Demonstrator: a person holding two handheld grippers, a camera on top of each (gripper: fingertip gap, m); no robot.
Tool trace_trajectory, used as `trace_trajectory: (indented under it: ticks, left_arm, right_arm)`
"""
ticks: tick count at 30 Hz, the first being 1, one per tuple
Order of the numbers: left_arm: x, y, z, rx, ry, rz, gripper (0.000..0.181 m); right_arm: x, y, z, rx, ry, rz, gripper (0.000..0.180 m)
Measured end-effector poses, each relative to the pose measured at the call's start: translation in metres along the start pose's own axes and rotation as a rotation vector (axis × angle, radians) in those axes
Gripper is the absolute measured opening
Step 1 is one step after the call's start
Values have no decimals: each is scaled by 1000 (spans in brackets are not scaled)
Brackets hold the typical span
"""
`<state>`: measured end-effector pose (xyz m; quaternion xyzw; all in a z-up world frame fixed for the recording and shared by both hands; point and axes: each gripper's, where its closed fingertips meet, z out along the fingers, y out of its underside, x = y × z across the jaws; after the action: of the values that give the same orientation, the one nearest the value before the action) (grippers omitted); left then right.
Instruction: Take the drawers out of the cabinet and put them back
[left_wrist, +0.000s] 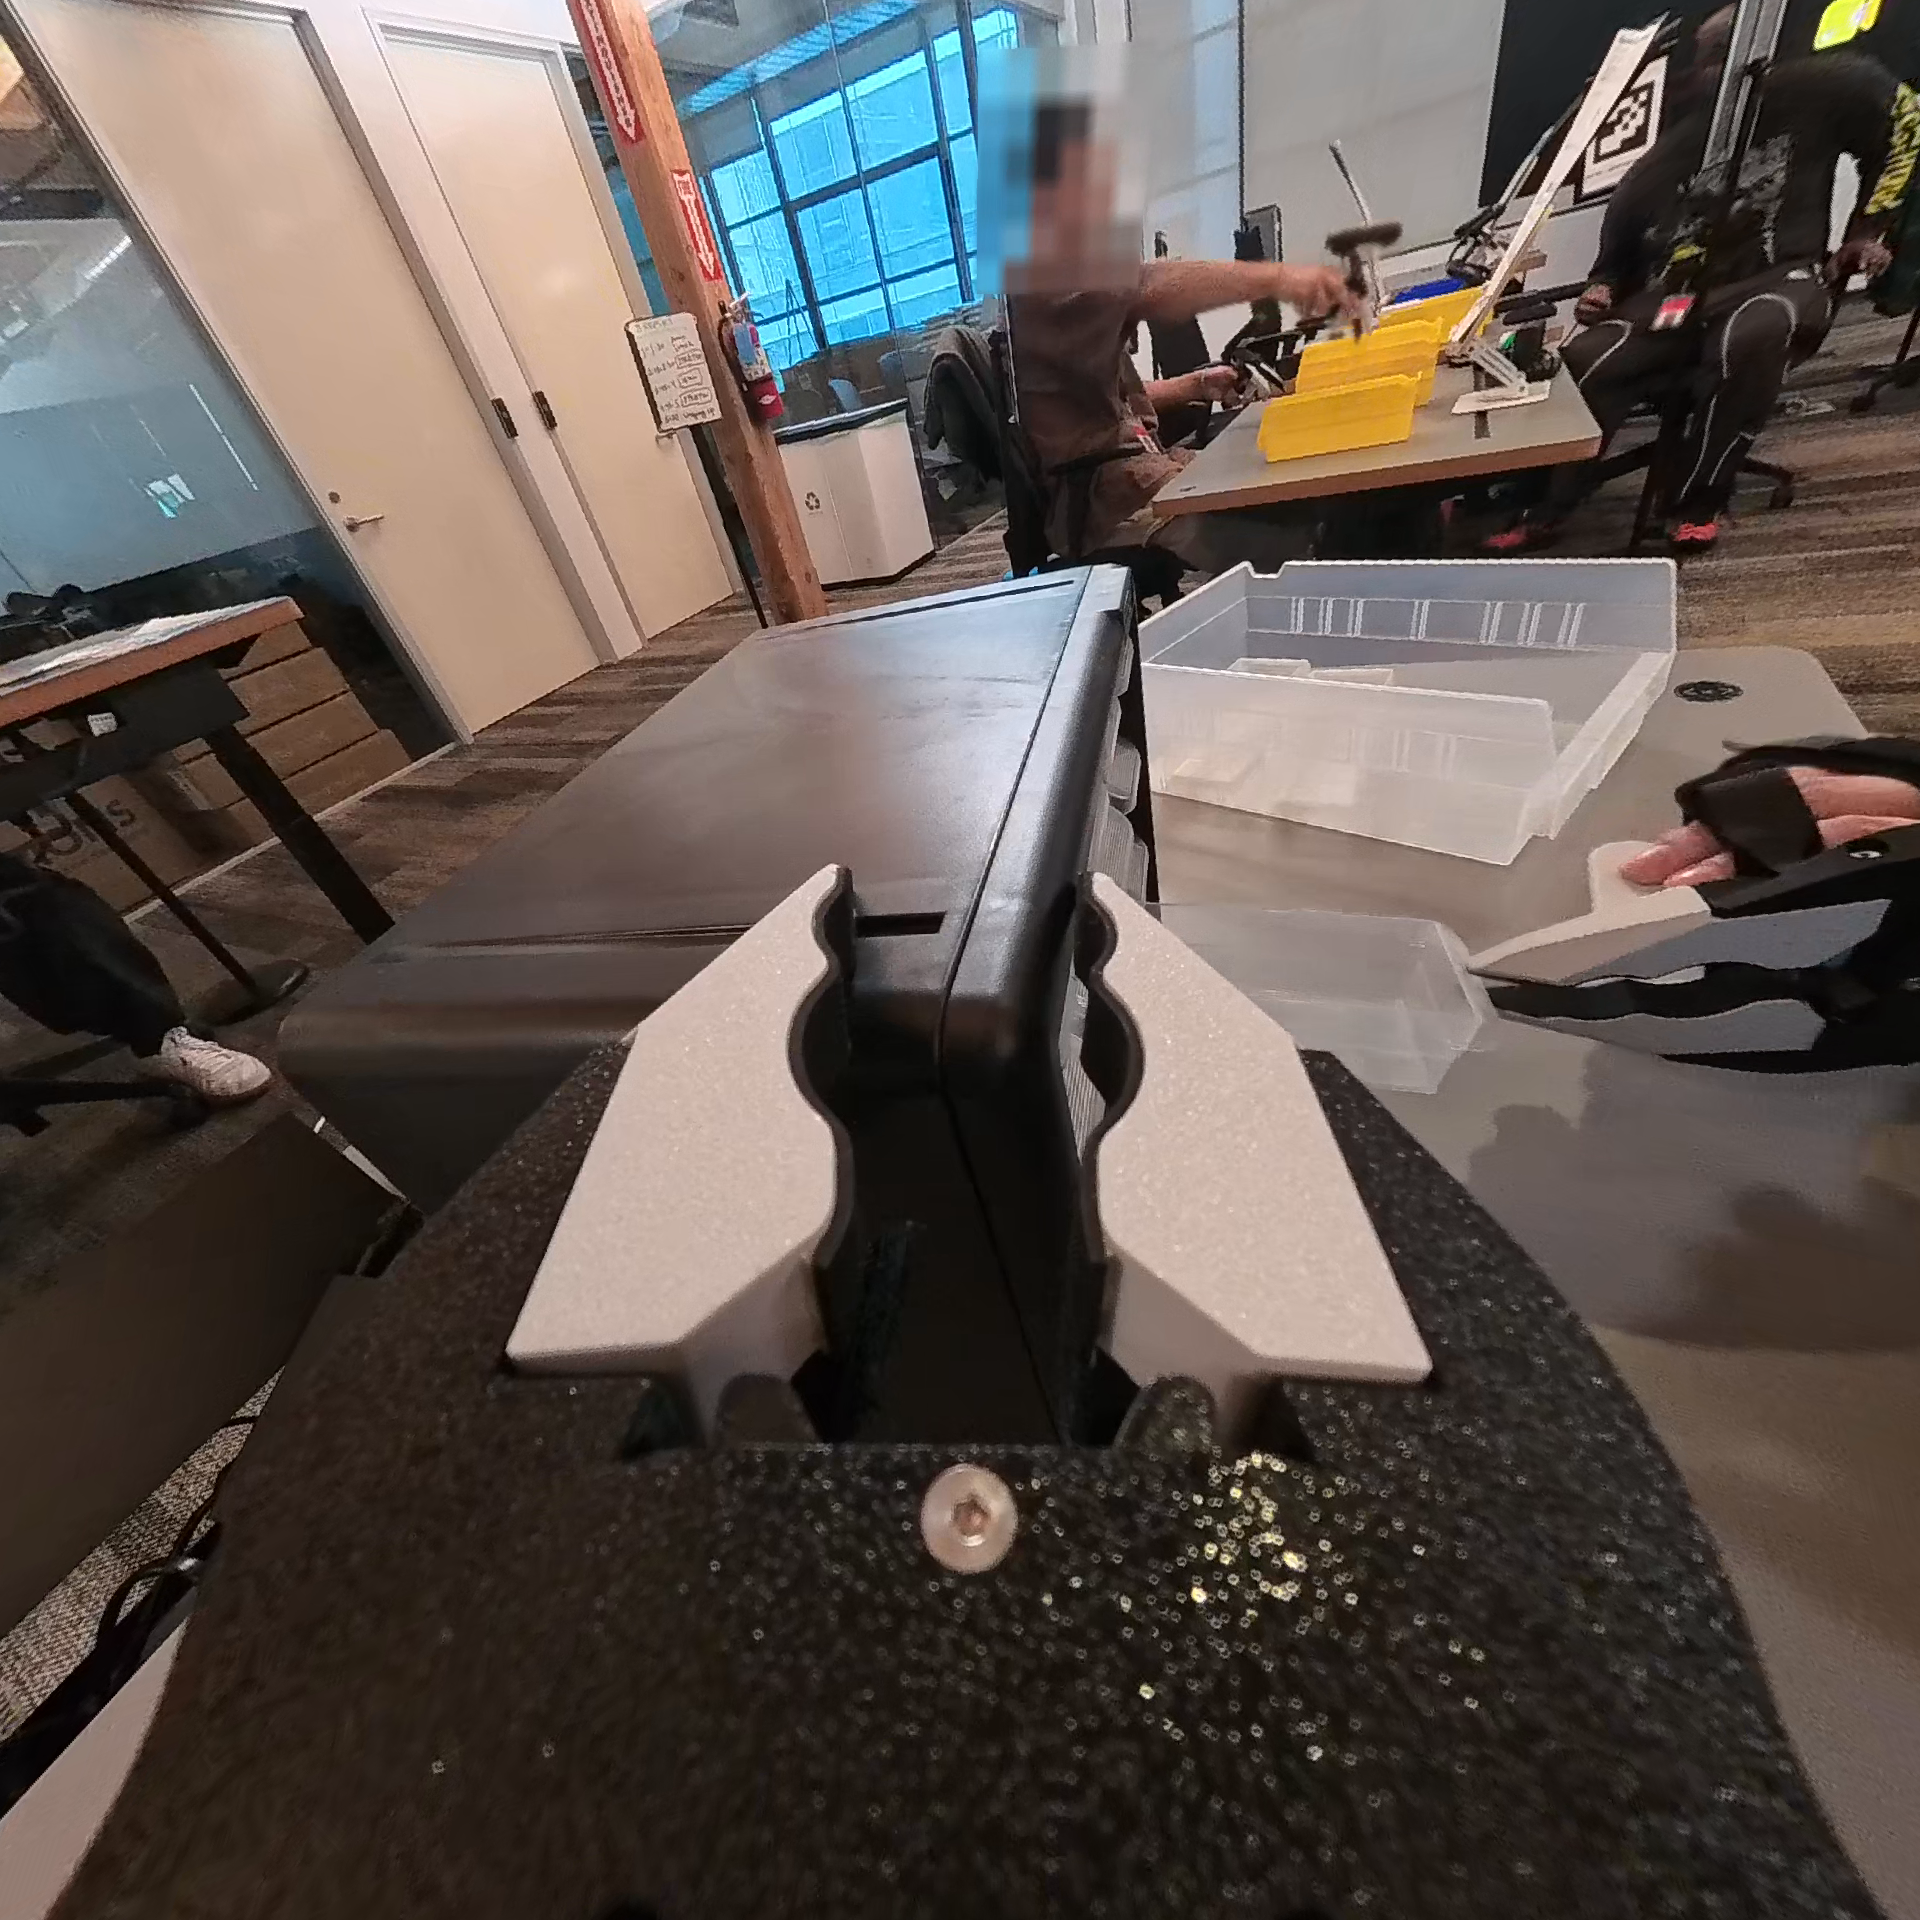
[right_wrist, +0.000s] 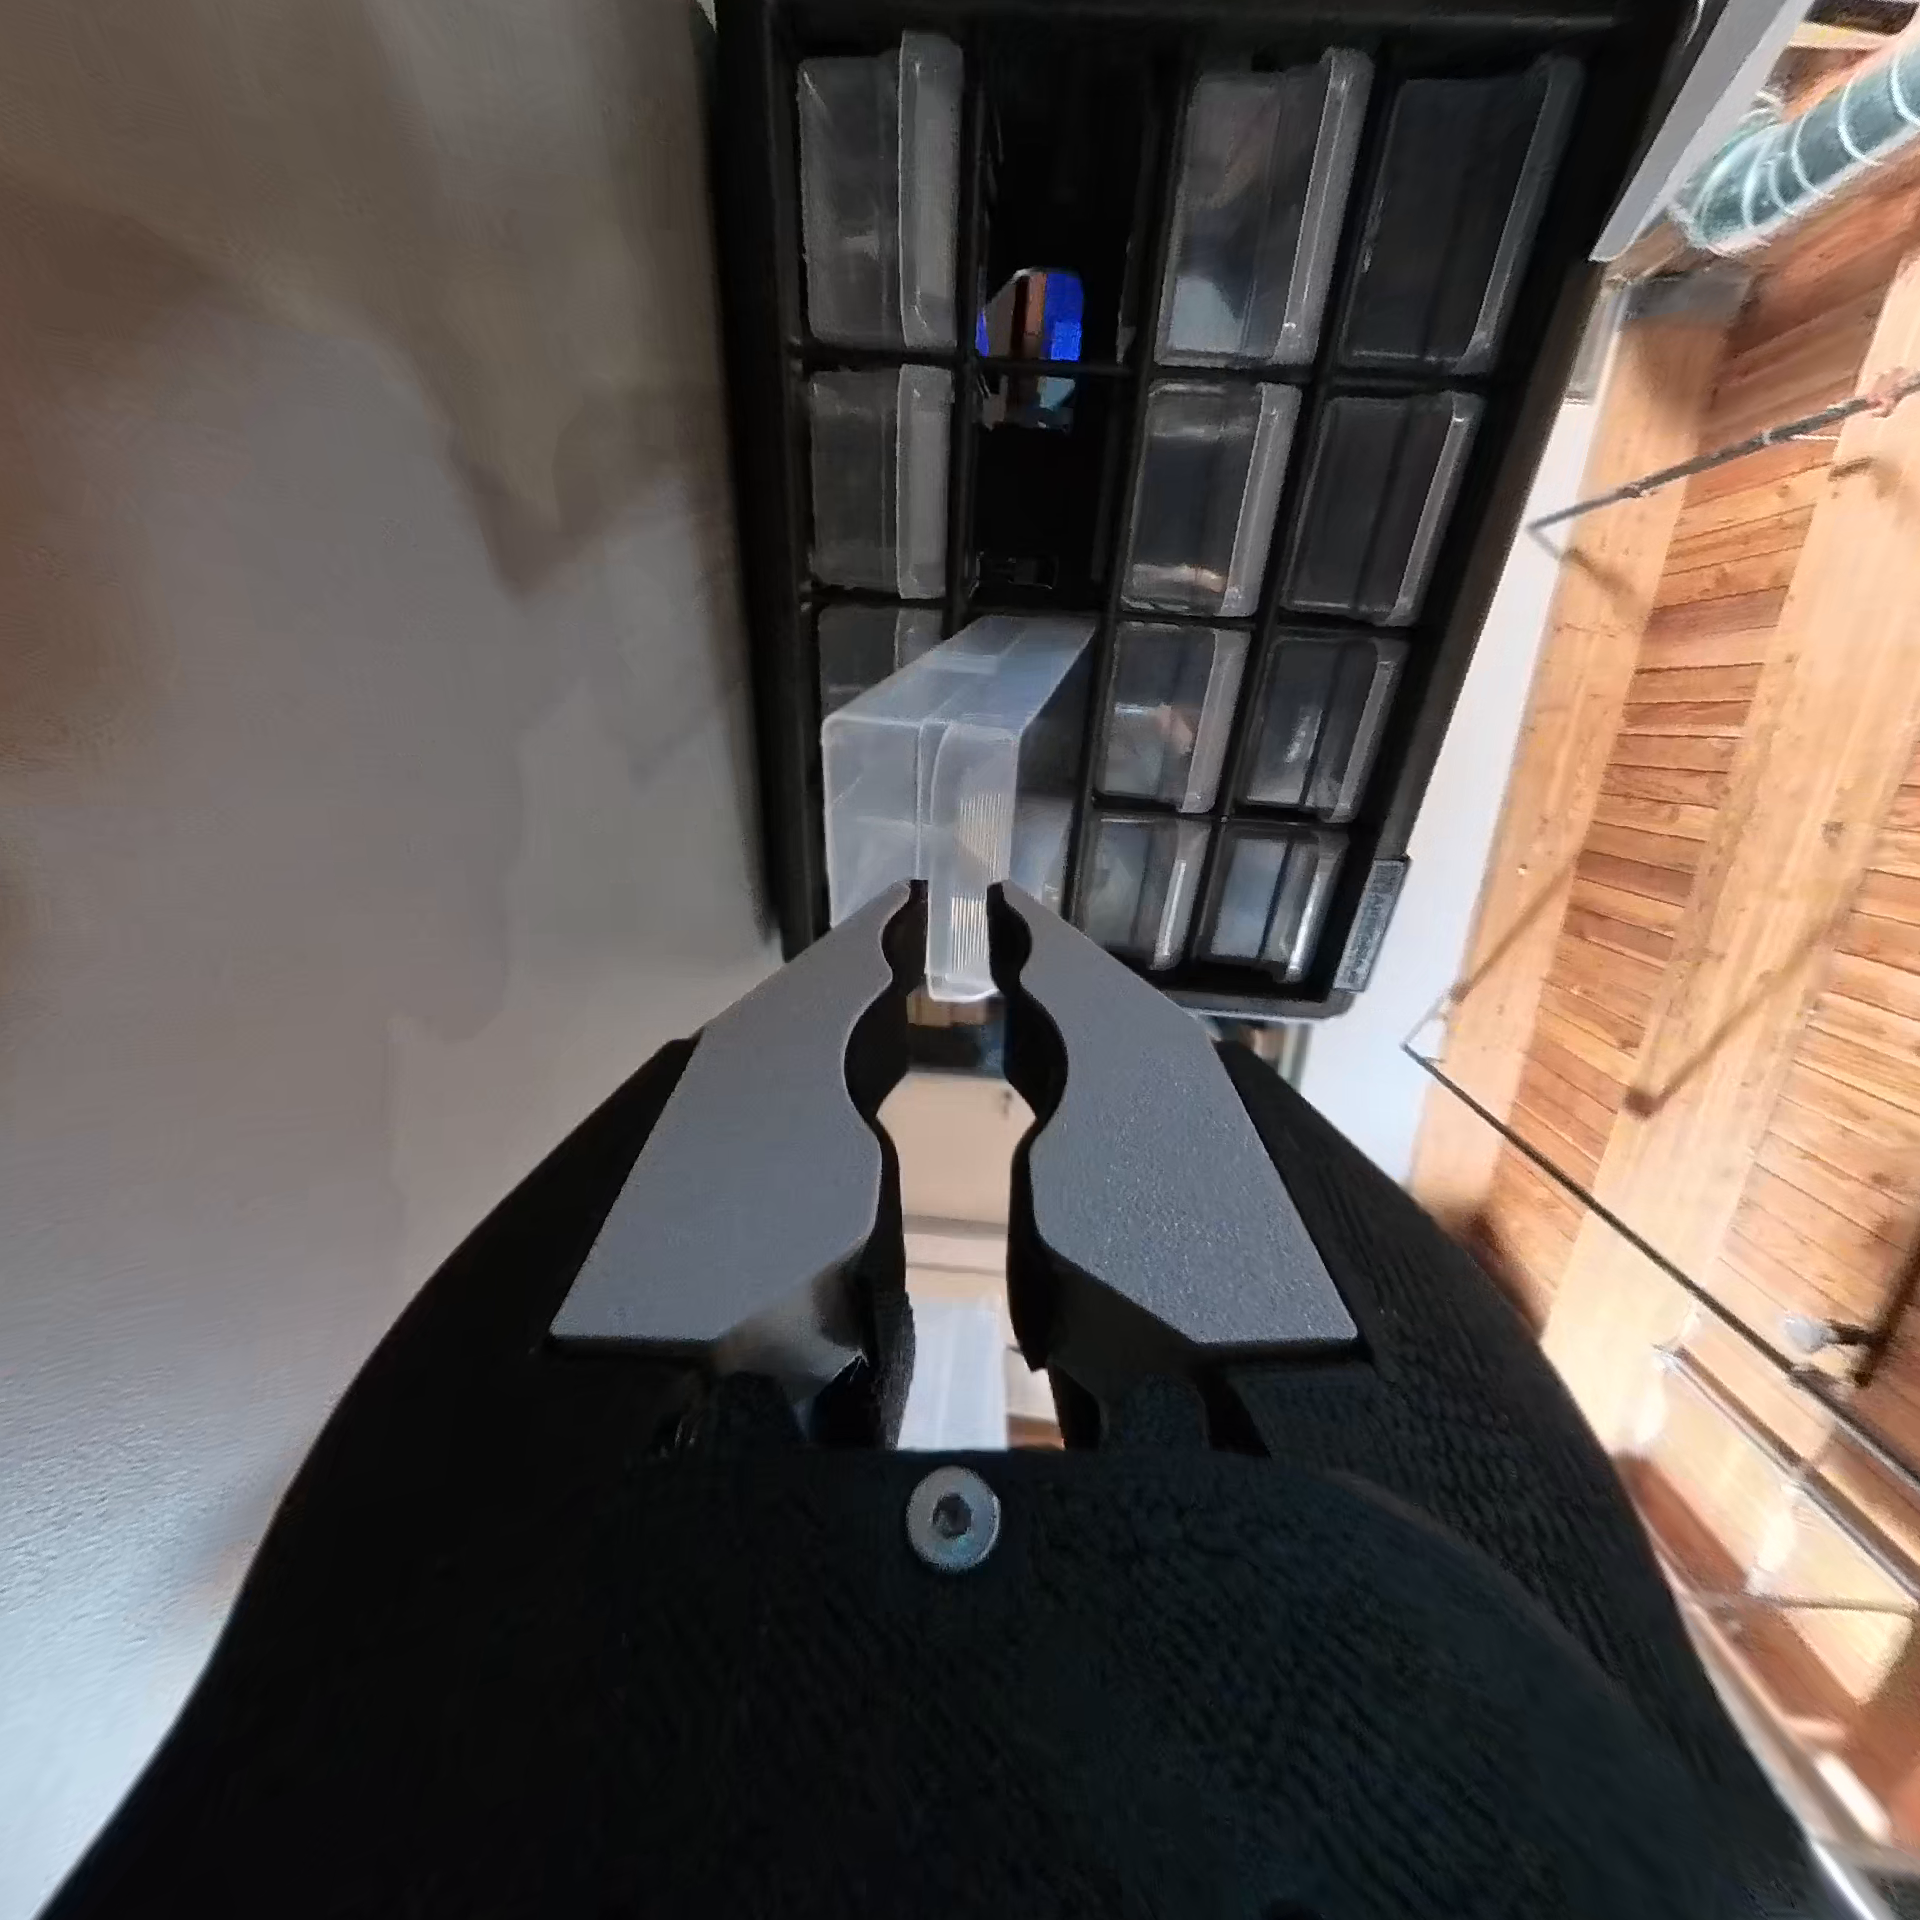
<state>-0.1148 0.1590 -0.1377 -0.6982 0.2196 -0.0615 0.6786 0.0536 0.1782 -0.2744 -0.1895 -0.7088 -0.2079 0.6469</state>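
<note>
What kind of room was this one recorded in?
Most likely an open office used as a workshop: glass-walled rooms, work tables with yellow bins where other people sit, carpet floor, and a fire extinguisher on a wooden post.

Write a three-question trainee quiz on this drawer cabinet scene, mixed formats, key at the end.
1. True or false: the left hand-held gripper straddles the top corner edge of the black cabinet.
2. Multiple choice: the right hand-held gripper is closed on
A. the pull tab of a small clear drawer sticking partly out of the cabinet
B. a yellow bin
C. nothing
3. Fill in: the large clear drawer lying on the grey table is ____ the cabinet.

Key: 1 true; 2 A; 3 outside.
</note>
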Motion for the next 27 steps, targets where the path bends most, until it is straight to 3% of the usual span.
trace_trajectory:
  ticks: [6,9,15,20,27]
  left_arm:
    - [0,0,0,-3,1,-4,40]
    - [0,0,0,-3,1,-4,40]
    - [0,0,0,-3,1,-5,40]
    - [0,0,0,-4,1,-5,40]
    - [1,0,0,-9,1,-4,40]
  right_arm:
    - [3,10,-3,20,-31,170,44]
    - [7,27,-10,9,-55,317,53]
    - [35,32,-14,44,-134,816,51]
    - [39,-14,15,57,-513,1299,31]
    - [13,-22,63,-239,-609,1295,44]
